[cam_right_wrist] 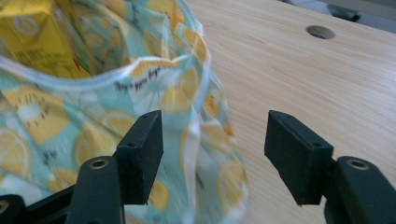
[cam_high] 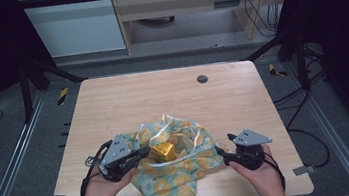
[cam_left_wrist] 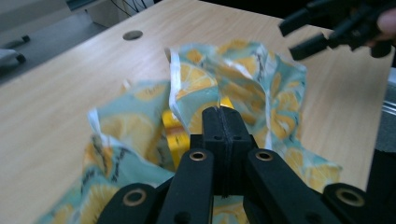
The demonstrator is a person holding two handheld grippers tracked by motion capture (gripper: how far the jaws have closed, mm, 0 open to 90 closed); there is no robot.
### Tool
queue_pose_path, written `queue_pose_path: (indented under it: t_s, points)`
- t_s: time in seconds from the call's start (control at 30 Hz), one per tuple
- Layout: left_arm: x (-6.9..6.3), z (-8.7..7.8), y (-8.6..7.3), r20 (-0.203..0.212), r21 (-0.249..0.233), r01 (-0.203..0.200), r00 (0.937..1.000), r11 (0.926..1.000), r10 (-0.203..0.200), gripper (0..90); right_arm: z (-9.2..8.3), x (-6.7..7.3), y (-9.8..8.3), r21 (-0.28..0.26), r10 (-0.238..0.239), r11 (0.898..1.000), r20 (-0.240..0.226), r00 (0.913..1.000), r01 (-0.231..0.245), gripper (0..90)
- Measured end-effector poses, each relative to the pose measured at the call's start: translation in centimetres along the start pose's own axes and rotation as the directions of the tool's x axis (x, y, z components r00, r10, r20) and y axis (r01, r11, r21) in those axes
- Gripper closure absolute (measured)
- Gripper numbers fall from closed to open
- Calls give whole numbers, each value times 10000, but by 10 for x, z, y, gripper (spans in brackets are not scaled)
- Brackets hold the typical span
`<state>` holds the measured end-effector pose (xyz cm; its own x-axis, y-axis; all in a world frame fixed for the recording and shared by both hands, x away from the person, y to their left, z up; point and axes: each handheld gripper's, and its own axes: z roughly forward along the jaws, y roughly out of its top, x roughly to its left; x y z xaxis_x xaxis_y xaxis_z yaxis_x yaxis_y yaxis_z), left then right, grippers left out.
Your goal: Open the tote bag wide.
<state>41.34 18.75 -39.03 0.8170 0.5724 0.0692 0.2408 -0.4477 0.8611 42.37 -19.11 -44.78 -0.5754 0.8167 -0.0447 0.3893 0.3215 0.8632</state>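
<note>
A lemon-print cloth bag (cam_high: 181, 170) lies crumpled near the table's front edge, mouth open upward. A yellow carton (cam_high: 164, 151) stands inside it, also seen in the left gripper view (cam_left_wrist: 175, 135) and the right gripper view (cam_right_wrist: 37, 37). My left gripper (cam_high: 146, 152) is shut, its jaws pressed flat together (cam_left_wrist: 223, 114) right at the bag's cloth (cam_left_wrist: 140, 116); I cannot tell whether a fold is pinched. My right gripper (cam_high: 219, 154) is open at the bag's right side, and the bag's rim (cam_right_wrist: 187, 116) hangs loosely between its jaws (cam_right_wrist: 215, 135) without being pressed.
The light wooden table (cam_high: 161, 89) has bare room behind and beside the bag. A round grey cable hole (cam_high: 202, 79) sits near the far edge. Dark frame posts and floor cables surround the table. The right gripper (cam_left_wrist: 289, 38) shows far off in the left gripper view.
</note>
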Motion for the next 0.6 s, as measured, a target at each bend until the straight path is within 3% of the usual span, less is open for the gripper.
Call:
queue_pose_path:
  t_s: [0.1,0.27,0.37,0.4,0.47,0.53,0.6]
  points:
    - [5,2,-18,-27,-156,524,9986,9985,-525,900,11,2,16,47,-102,9999,-407,9991,104,399]
    - [14,2,-23,-128,-286,845,9963,9960,-849,900,35,2,43,200,94,9998,-1135,9935,-72,420]
    - [15,0,-26,-195,-331,837,9962,9959,-844,900,48,5,48,1023,-114,9944,-1452,9893,265,626]
    - [15,-2,-27,-216,-344,849,9961,9958,-856,900,50,5,49,1239,-164,9917,-1512,9884,354,733]
    - [15,-4,-28,-260,-405,859,9959,9955,-870,900,47,5,49,1223,-316,9911,-1592,9867,515,862]
    - [15,-7,-29,-302,-510,862,9957,9950,-878,900,43,4,49,1057,-323,9932,-1523,9878,487,882]
    - [15,-14,-30,-396,-730,797,9958,9941,-827,900,25,6,51,293,-361,9987,-1502,9880,409,892]
